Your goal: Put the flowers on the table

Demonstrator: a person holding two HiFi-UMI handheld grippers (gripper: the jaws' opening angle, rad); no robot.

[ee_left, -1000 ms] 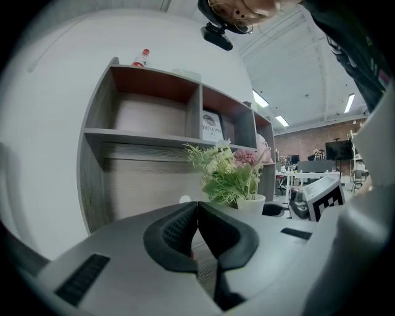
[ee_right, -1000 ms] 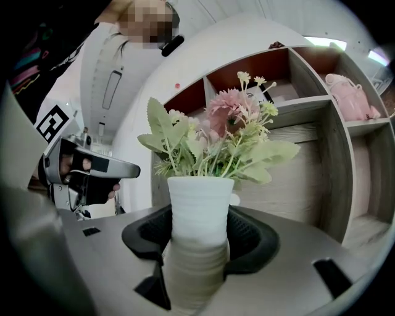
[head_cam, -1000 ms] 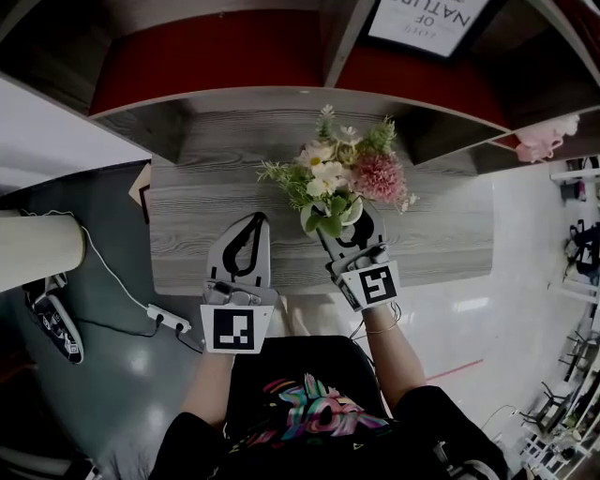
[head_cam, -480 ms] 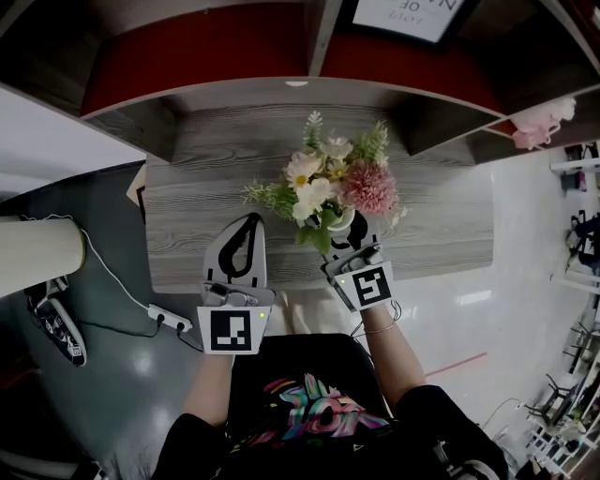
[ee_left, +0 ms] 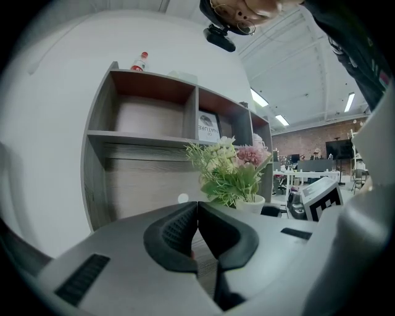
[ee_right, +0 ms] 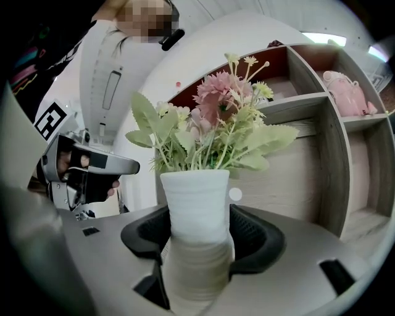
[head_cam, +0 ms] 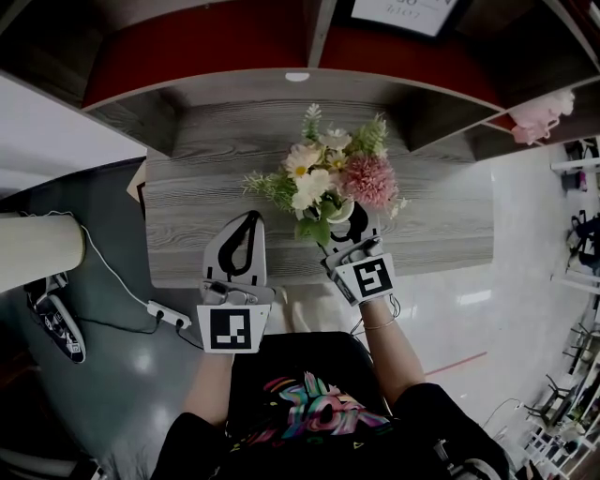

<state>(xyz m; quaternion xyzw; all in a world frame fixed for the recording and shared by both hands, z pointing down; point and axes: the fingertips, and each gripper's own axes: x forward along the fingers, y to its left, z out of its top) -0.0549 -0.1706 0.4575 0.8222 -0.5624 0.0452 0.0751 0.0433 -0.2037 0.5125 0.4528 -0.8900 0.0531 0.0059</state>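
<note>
Gripping the white ribbed vase [ee_right: 194, 203] by its lower half, the right gripper [ee_right: 199, 237] presses its two dark pads against the vase's sides, one on each. The vase stands upright between them and holds the flowers [ee_right: 216, 123]: a pink bloom, pale cream ones and green leaves. In the head view the flowers [head_cam: 333, 178] sit over the middle of the grey wood-grain table [head_cam: 197, 202], a little toward its right half. The right gripper [head_cam: 347, 223] reaches in from the table's near edge. No view shows whether the vase's base touches the tabletop.

The left gripper [head_cam: 251, 221] hovers over the table's near edge, left of the flowers and apart from them. In its own view the left gripper [ee_left: 197, 213] has its jaws closed tip to tip with nothing between them. Beyond the jaws, the flowers [ee_left: 229, 166] and the vase [ee_left: 250, 202] show over the table to the right.

Behind the table's far edge rises a shelf unit [head_cam: 216, 47] with red-backed compartments. A framed print [head_cam: 403, 11] stands in a compartment behind the table's far right part. A pink object [head_cam: 542, 114] sits in a compartment beyond the table's right end. On the floor off the table's near left corner lies a white power strip [head_cam: 169, 321] with its cable.
</note>
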